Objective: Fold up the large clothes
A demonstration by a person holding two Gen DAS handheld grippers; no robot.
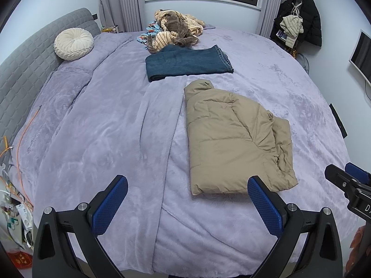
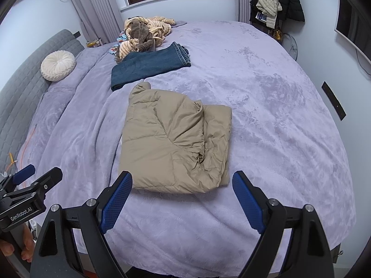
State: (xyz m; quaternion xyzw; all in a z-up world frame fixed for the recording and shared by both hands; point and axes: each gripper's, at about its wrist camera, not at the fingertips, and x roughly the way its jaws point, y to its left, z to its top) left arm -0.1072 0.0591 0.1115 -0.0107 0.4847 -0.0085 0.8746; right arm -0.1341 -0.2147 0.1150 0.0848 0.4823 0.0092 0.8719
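— Lavender fleece blanket fills both views. How do the jaws stand?

— Wide on both, empty. The left gripper and right gripper hang just short of the tan puffer jacket, clear of it.

— Why hold off?

— It looks folded already: one compact bundle near the bed's foot, likely set down as finished.

— And beyond?

— One folded pair of jeans, one unfolded heap of striped clothes, one round cushion.
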